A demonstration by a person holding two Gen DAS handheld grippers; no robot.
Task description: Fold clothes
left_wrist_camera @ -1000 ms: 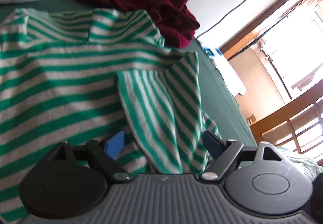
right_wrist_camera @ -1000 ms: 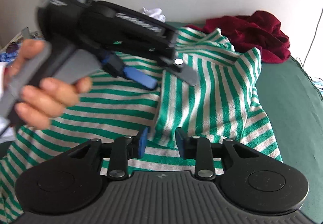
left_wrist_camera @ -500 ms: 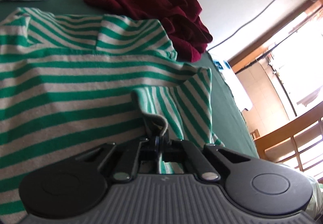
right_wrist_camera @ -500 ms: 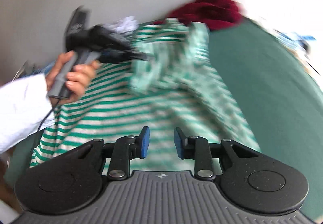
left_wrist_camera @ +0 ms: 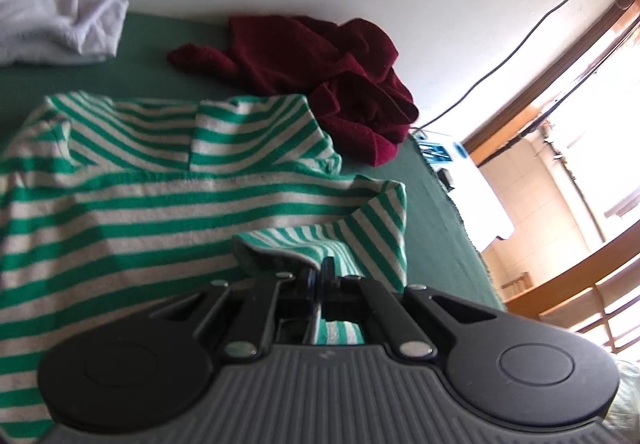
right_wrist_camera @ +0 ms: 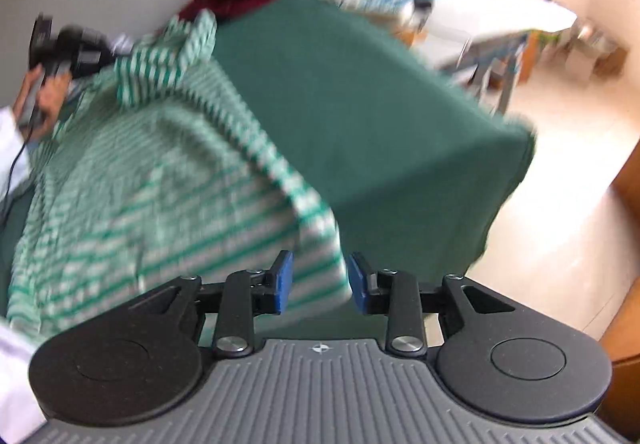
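A green-and-white striped shirt lies spread on the green-covered table. My left gripper is shut on the cuff of its folded-in sleeve and holds the cuff raised off the shirt's body. In the blurred right wrist view the striped shirt runs down to its bottom corner at the table's near edge. My right gripper hovers over that corner; its jaws are opening, with the hem showing in the gap and the pads not pressing on it. The left gripper appears far off in a hand.
A crumpled maroon garment lies beyond the shirt's collar by the wall, and a white garment at the far left. The table's corner drops to a pale floor on the right. A second table stands behind.
My left gripper closed on the sleeve cuff and lifted it a little. My right gripper swung away from the sleeve, along the shirt to its bottom corner at the table's edge.
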